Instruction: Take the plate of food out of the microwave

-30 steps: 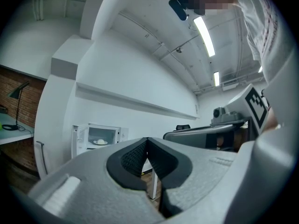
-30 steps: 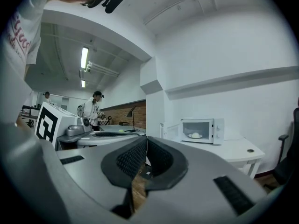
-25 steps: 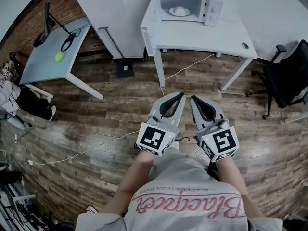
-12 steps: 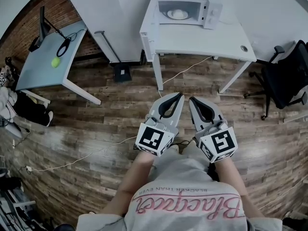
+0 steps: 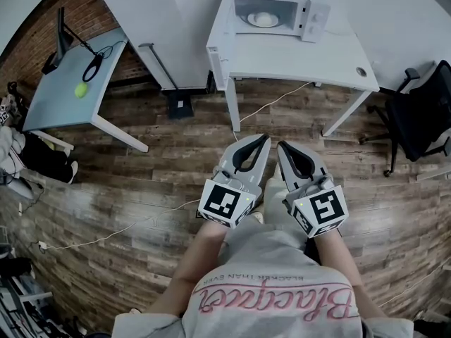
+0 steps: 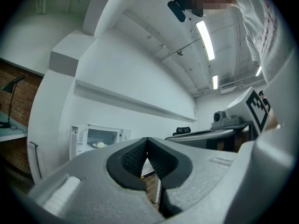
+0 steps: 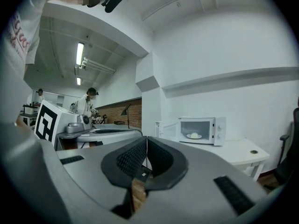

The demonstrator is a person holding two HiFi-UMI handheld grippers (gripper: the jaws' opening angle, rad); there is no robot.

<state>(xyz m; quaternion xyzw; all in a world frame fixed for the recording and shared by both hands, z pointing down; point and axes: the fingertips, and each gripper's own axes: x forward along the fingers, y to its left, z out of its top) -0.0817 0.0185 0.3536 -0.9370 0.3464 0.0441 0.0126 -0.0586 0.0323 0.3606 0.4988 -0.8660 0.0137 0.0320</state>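
Note:
A white microwave (image 5: 275,14) stands at the back left of a white table (image 5: 296,56), its door (image 5: 218,20) swung open to the left. Inside it rests a plate of pale food (image 5: 263,19), which shows small in the left gripper view (image 6: 98,144) and in the right gripper view (image 7: 194,136) too. My left gripper (image 5: 263,139) and right gripper (image 5: 282,146) hang side by side over the wooden floor, well short of the table. Both are shut with nothing between the jaws.
A grey-blue desk (image 5: 67,90) with a lamp (image 5: 58,37), a cable and a green ball (image 5: 82,90) stands at the left. A black office chair (image 5: 423,115) sits right of the table. Cables (image 5: 268,104) run across the floor. Two people (image 7: 88,101) stand far off.
The view has shifted slightly, so the table and microwave sit a little differently in the frame. Both grippers stay shut side by side.

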